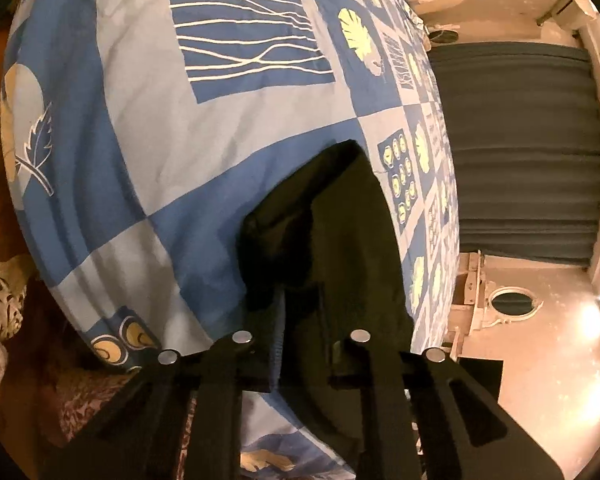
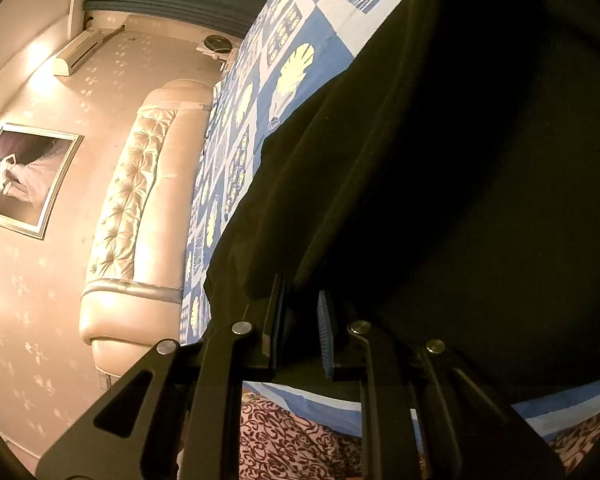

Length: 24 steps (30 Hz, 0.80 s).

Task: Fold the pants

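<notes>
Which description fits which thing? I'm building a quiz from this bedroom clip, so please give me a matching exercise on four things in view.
Things:
1. black fabric pants
2. patterned cotton bedspread
3. tufted padded headboard
4. pleated window curtain

Descriptions:
A. shiny cream
B. dark teal, hanging by the wall
C. blue and white patches with pale yellow leaves
D. lying on the bed, an edge between each gripper's fingers

Pairs: 1-D, 2-C, 3-A, 4-B
</notes>
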### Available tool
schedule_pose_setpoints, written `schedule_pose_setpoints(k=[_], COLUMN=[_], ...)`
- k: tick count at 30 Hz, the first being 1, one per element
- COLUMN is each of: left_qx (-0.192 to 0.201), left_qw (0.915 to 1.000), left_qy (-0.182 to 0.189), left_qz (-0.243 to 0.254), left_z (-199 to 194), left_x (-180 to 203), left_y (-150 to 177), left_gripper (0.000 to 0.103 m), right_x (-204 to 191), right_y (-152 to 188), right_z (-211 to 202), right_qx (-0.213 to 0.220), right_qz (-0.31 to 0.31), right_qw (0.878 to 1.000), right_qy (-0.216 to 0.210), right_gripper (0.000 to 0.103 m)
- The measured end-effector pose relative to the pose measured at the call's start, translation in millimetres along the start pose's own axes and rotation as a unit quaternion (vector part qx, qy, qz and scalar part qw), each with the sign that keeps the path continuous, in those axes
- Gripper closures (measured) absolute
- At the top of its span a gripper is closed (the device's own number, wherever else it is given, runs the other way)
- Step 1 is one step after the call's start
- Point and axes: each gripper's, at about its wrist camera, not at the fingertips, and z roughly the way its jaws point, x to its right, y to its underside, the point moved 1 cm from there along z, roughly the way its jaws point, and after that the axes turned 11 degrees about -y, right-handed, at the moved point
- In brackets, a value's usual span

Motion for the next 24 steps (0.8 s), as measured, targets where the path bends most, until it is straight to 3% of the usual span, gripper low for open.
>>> schedule_pose_setpoints(k=[9, 13, 16, 19, 20, 22, 24], left_qx=[0.017, 0.051, 0.044, 0.037, 0.039, 0.04, 0.031], left_qw=[0.9997, 0.9986, 0.999, 0.9991, 0.9987, 0.9977, 0.9961], left_qy=[0.016, 0.001, -0.01, -0.017, -0.02, -0.014, -0.005], left_qz=[0.005, 0.014, 0.002, 0.012, 0.026, 0.052, 0.083], left_z=[-5.0, -13.4, -9.9, -14.3, -16.7, -21.2, -21.6], left_x=[8.2, -1.0, -17.0, -24.9, -21.3, -10.6, 6.5], left_y=[-17.1, -28.9, -35.7, -30.8, -27.9, -19.3, -6.4], left_gripper=[0.094, 0.097, 0.097, 0.097, 0.097, 0.096, 0.095], right_x=[-19.1, -20.0, -9.8, -4.4, -6.0, -12.6, -18.9], right_y=[11.6, 34.4, 49.0, 43.4, 36.8, 13.2, -24.9], right_z=[-4.0, 2.5, 12.3, 3.8, -2.8, -27.4, -66.3], right_qx=[0.006, -0.026, -0.052, -0.035, -0.024, 0.016, 0.077], right_qz=[-0.011, -0.012, -0.013, 0.004, 0.002, -0.012, -0.028], right_qw=[1.0, 1.0, 0.999, 0.999, 1.0, 1.0, 0.996], right_qy=[-0.013, -0.009, 0.008, -0.001, -0.002, 0.006, 0.031], right_gripper=[0.091, 0.098, 0.097, 0.094, 0.091, 0.072, 0.04])
